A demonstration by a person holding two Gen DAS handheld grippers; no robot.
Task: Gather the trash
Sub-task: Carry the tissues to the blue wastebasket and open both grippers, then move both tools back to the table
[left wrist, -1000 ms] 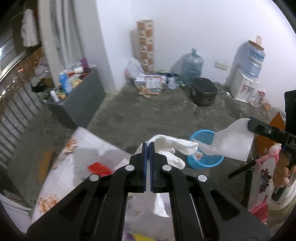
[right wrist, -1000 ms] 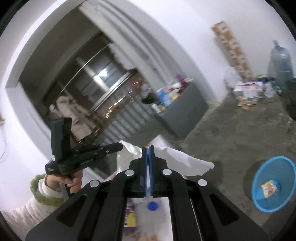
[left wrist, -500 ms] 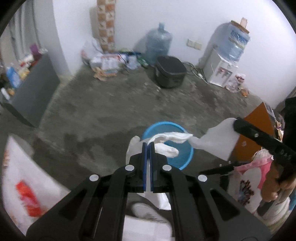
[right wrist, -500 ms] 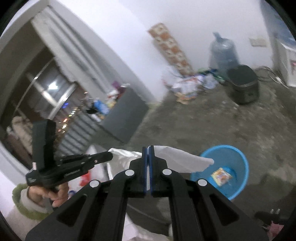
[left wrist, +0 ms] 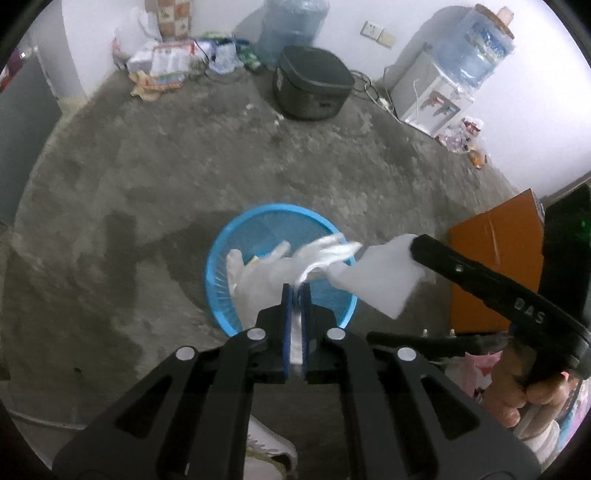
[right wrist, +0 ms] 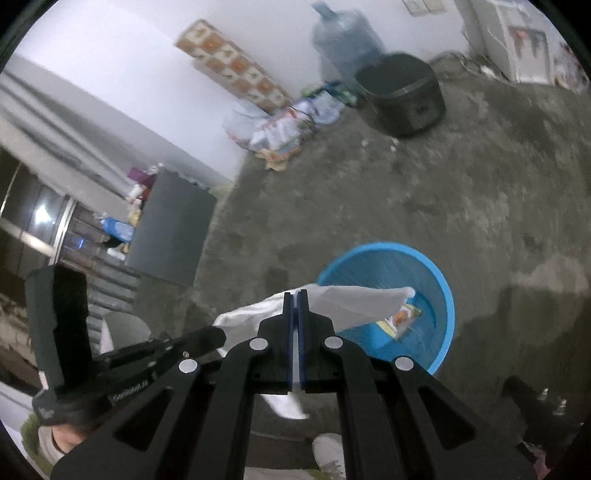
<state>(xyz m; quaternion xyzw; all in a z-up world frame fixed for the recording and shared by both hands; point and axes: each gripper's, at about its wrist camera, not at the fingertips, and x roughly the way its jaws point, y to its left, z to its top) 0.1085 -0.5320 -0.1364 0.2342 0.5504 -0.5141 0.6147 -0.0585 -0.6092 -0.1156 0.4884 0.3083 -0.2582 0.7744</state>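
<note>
Left wrist view: left gripper (left wrist: pixel 294 291), fingers pinched on a crumpled white plastic bag (left wrist: pixel 258 273), hangs right above the blue basket (left wrist: pixel 218 258), w/ the bag's long axis running left-right to the right gripper (left wrist: pixel 415 247), also clamped on a white sheet (left wrist: pixel 384 280) just right of the rim. One sec ago the basket lay farther off, right of both grippers; now it's directly below, so a drop looks next.

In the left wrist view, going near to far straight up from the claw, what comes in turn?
left claw shut on the white plastic bag → blue basket → bare concrete floor → black rice cooker → water jug against the wall.
</note>
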